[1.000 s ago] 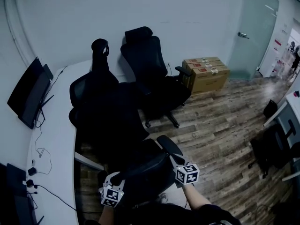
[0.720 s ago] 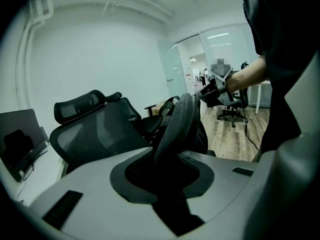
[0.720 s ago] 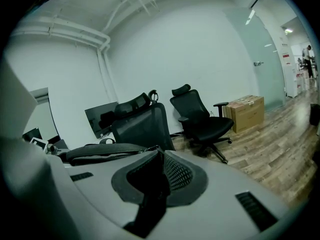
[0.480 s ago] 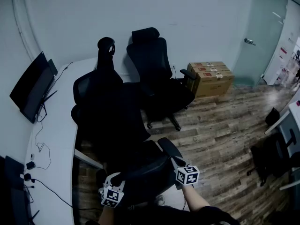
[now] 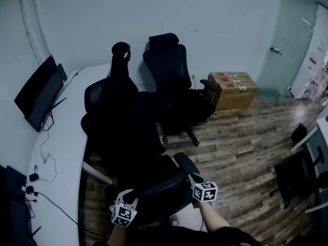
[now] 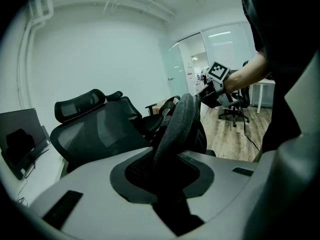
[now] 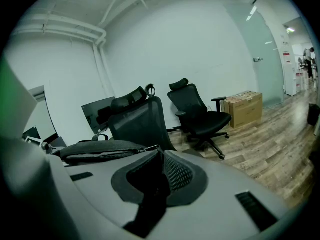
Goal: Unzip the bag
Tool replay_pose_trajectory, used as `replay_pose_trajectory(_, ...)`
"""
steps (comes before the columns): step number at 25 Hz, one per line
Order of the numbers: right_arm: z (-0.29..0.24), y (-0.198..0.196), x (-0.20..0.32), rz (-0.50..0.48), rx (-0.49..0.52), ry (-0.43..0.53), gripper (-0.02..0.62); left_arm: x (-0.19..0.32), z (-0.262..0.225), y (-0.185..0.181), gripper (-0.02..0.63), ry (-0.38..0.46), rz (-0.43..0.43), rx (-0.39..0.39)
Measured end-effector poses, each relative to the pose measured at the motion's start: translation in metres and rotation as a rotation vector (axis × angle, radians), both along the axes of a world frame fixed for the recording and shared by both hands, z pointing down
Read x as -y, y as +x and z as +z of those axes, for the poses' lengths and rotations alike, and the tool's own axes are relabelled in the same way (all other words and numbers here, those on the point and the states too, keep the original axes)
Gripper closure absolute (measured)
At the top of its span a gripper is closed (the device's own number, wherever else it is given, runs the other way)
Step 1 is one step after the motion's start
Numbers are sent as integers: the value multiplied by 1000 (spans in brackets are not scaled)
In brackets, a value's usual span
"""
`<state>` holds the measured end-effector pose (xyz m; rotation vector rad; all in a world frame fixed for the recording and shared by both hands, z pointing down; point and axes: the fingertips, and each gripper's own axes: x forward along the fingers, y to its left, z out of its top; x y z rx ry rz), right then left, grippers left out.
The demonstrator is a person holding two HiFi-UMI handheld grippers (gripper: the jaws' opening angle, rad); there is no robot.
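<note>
Stock as I see it from my end:

- Bag point(image 5: 160, 187): black and padded, held up off the floor point(image 5: 241, 152) between my two claws, just off the near end of the counter point(image 5: 61, 152). Against the dark chair behind it, I cannot trace its full outline in the head view.
- Left claw point(image 6: 168, 171): narrow, clamped on a thick padded edge of the bag. That edge rises away from the claw toward the other gripper.
- Right claw point(image 7: 156, 178): nearly closed, pinching black mesh fabric at the bag's end.
- Zipper point(image 7: 107, 151): runs along the bag's top from the left up to my right claw, with a small metal pull just short of it.
- Counter: white and curved. A dark monitor point(image 5: 38, 99) stands along its far left edge, and thin cables lie toward its near end.
- Office chairs, two: one point(image 5: 110, 111) beside the counter's right edge, one point(image 5: 177, 86) nearer the wall.
- Cardboard boxes point(image 5: 233, 88): stacked on the floor against the wall.
- Glass door point(image 5: 294, 45): right of the boxes.
</note>
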<state>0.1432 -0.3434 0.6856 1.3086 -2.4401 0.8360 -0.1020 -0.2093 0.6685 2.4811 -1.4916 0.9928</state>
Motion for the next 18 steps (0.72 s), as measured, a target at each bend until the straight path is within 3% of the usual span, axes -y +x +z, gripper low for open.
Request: replay_pose_trajectory(18,-15,-20,-7,-36,54,36,532,12,-7,-28,505,-5,-44,-14)
